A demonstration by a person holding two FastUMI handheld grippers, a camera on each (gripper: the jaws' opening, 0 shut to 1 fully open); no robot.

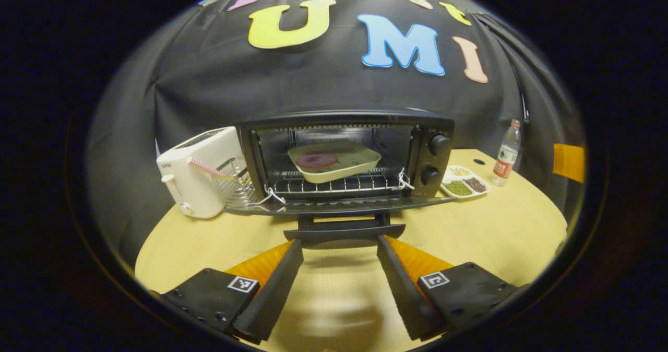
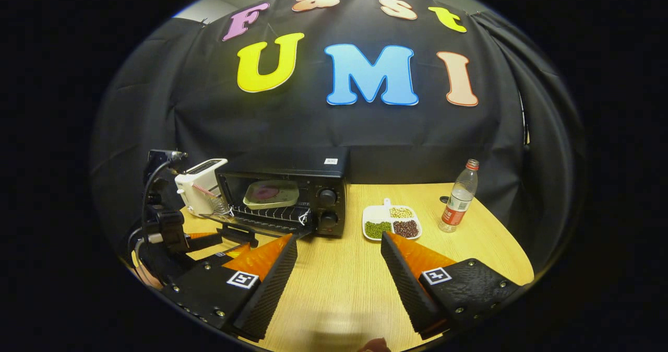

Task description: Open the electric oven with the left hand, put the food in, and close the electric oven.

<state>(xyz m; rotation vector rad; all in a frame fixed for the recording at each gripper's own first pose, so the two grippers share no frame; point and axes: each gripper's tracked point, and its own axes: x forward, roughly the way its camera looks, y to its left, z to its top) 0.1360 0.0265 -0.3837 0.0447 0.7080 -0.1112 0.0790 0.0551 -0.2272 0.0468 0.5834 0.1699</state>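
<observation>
The black electric oven (image 1: 344, 153) stands open, its door (image 1: 339, 204) folded down flat toward me. Inside, a cream tray (image 1: 334, 163) with a round purple food item (image 1: 316, 160) rests on the wire rack (image 1: 334, 184). My left gripper (image 1: 340, 243) is open, its fingertips just in front of the door handle (image 1: 344, 232) with nothing between them. In the right gripper view the oven (image 2: 284, 195) sits at the left, and the left gripper (image 2: 222, 243) is at its door handle (image 2: 237, 233). My right gripper (image 2: 339, 237) hangs open and empty over the table, apart from the oven.
A white toaster (image 1: 195, 172) and a small wire rack (image 1: 235, 185) stand left of the oven. Right of it lie a divided white dish of beans (image 2: 391, 221) and a water bottle (image 2: 459, 195). The wooden table (image 2: 339, 284) ends in a rounded front edge.
</observation>
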